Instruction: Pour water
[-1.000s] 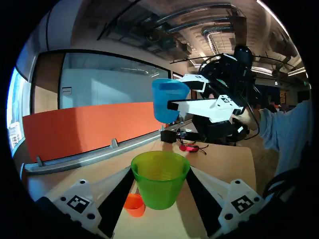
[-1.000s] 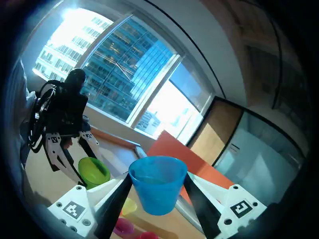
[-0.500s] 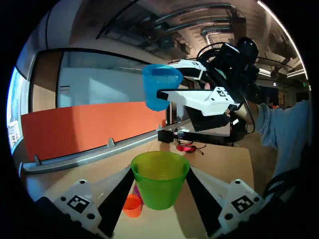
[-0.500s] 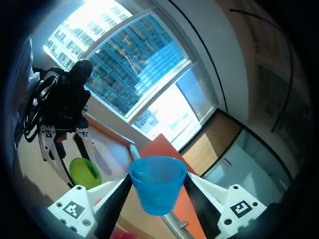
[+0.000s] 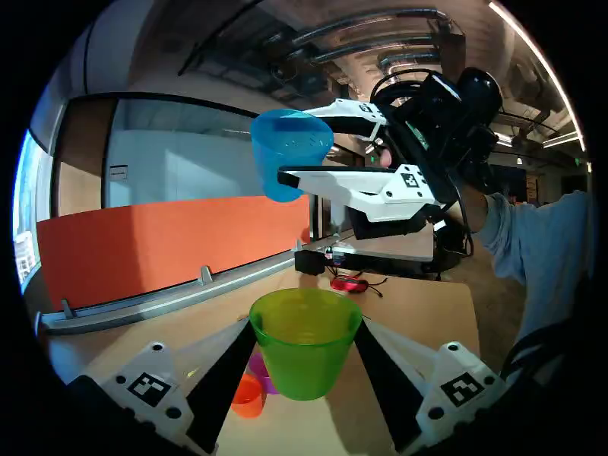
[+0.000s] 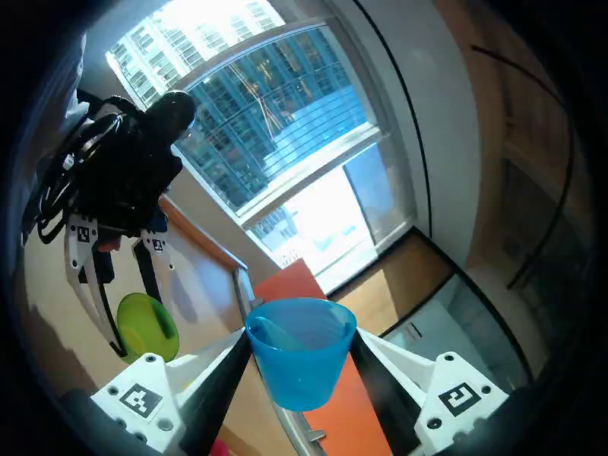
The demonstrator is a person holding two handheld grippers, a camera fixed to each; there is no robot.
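- Left gripper (image 5: pixel 304 328): tongs pinch the green cup (image 5: pixel 305 357) by its sides. Cup upright, mouth up, over the desk (image 5: pixel 433 308).
- Right gripper (image 6: pixel 301 340): tongs clamped on the blue cup (image 6: pixel 301 368), one finger on each side.
- Left gripper view: blue cup hangs high, above and beyond the green cup, well apart, close to upright.
- Water level in the blue cup: cannot tell.
- Small orange cup (image 5: pixel 247 397) and purple cup (image 5: pixel 264 371) stand on the desk toward its near edge, just beside each other.
- A person's sleeve (image 5: pixel 532 243) shows behind the right gripper.
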